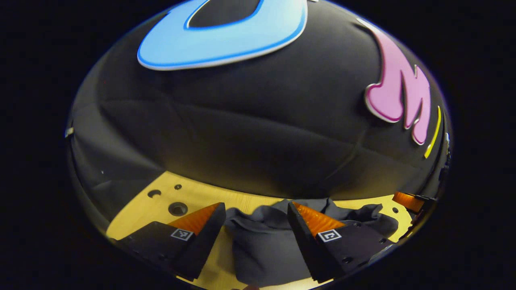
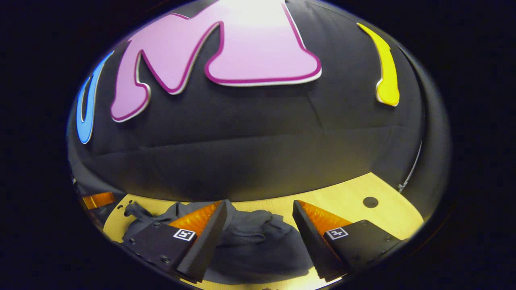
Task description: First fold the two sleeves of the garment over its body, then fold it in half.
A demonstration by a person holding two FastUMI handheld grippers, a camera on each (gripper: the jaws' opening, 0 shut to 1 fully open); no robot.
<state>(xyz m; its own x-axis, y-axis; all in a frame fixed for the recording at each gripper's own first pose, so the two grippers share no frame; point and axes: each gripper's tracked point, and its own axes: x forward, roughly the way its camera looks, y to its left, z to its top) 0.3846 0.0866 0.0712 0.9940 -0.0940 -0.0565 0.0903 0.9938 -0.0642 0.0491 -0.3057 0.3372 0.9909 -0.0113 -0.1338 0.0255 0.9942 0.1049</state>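
A dark grey garment [image 1: 262,241] lies crumpled on the light wooden table [image 1: 137,209]. In the left gripper view my left gripper [image 1: 254,209] hovers open above it, and folds of cloth show in the gap between the fingers without touching them. The right gripper view shows the same garment [image 2: 258,245], bunched with a loose end stretching toward the left. My right gripper [image 2: 260,207] is open over it, holding nothing. The other gripper's finger [image 1: 407,200] peeks in at the right edge of the left gripper view, and likewise a finger [image 2: 96,199] at the left edge of the right gripper view.
The table has several round holes [image 1: 177,208], and another hole [image 2: 370,202] lies to the right of the garment. The booth's black cloth wall [image 1: 258,133] rises just behind the table's far edge. Bare wood lies left of the garment [image 1: 161,201] and right of it [image 2: 363,217].
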